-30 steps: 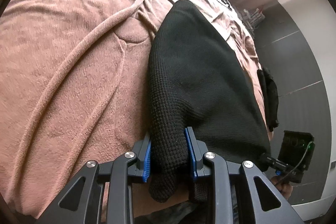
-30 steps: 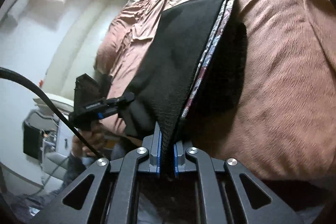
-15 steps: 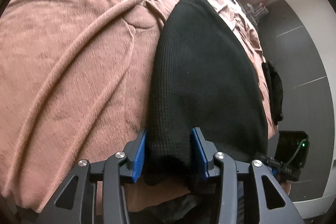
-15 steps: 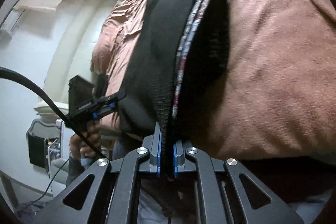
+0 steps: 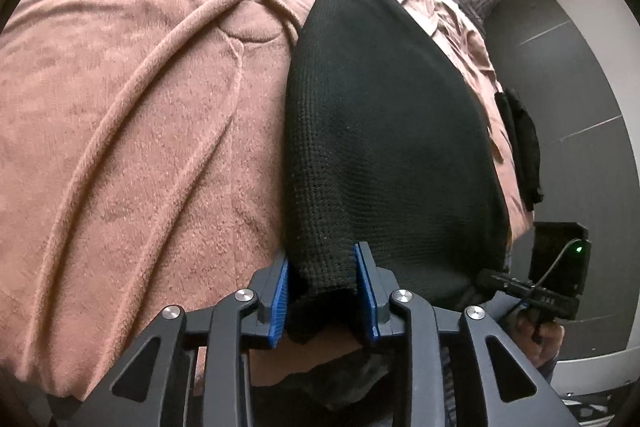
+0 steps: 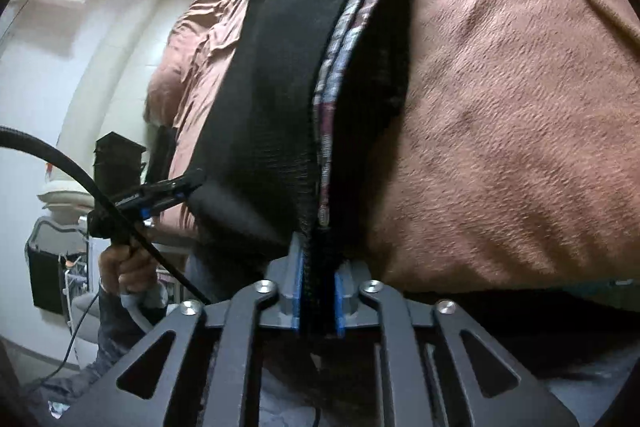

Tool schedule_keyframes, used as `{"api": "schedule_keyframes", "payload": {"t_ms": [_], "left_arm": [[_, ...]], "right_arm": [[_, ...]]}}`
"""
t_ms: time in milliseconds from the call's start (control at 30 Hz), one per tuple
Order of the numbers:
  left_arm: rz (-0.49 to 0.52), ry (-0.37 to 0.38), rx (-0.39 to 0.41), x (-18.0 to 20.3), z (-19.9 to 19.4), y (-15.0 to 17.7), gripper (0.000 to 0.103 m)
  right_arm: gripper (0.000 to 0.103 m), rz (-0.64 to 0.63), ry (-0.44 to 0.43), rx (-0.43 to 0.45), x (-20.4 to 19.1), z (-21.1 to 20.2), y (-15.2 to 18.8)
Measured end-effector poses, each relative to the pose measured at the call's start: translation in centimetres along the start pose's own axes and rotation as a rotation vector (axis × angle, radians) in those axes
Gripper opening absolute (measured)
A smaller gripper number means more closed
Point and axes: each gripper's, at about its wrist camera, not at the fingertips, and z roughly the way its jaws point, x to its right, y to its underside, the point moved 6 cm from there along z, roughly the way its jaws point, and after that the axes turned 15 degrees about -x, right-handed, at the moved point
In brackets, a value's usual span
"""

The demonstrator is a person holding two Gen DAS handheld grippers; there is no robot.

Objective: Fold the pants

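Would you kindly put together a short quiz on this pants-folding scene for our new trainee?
1. True or false: the black pants lie on a white sheet.
2. In the right wrist view, what runs along the pants' edge? A) a patterned strip B) a zipper C) a belt
3. What sits between the left gripper's fingers?
Key: 1 false, they lie on a pinkish-brown blanket; 2 A; 3 a corner of the pants, with the fingers closing on it.
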Motion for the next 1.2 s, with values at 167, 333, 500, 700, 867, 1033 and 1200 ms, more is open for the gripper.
{"api": "schedule_keyframes", "payload": {"t_ms": [167, 333, 500, 700, 867, 1033, 1200], "left_arm": [[0.002, 0.008, 0.015, -0.3, -0.7, -0.4, 0.042], [-0.007, 0.001, 0.06, -0.7, -2.0, -1.5, 0.055], [-0.015, -0.009, 0.084, -0.3, -2.5, -3.5, 0.056], [0.007, -0.055, 0.121, 0.3, -2.7, -6.3, 0.067], [0.032, -0.097, 0.137, 1.0, -2.9, -9.1, 0.075], [0.035, -0.08, 0.128, 0.9, -2.4, -11.7, 0.075], [0.027, -0.041, 0.117, 0.3, -1.7, -14.4, 0.075]], "right_arm": [[0.069, -0.048, -0.011, 0.12, -0.9, -3.9, -1.0], [0.069, 0.006, -0.033, 0.184, 1.0, -5.9, -3.9], [0.069, 0.062, -0.054, 0.184, 2.3, -5.1, -7.2], [0.069, 0.08, -0.055, 0.169, 2.9, -3.9, -9.2], [0.069, 0.068, -0.074, 0.171, 2.8, -3.2, -9.8], [0.069, 0.069, -0.081, 0.176, 3.2, -2.8, -10.4], [0.069, 0.052, -0.063, 0.173, 2.9, -2.2, -11.0]]}}
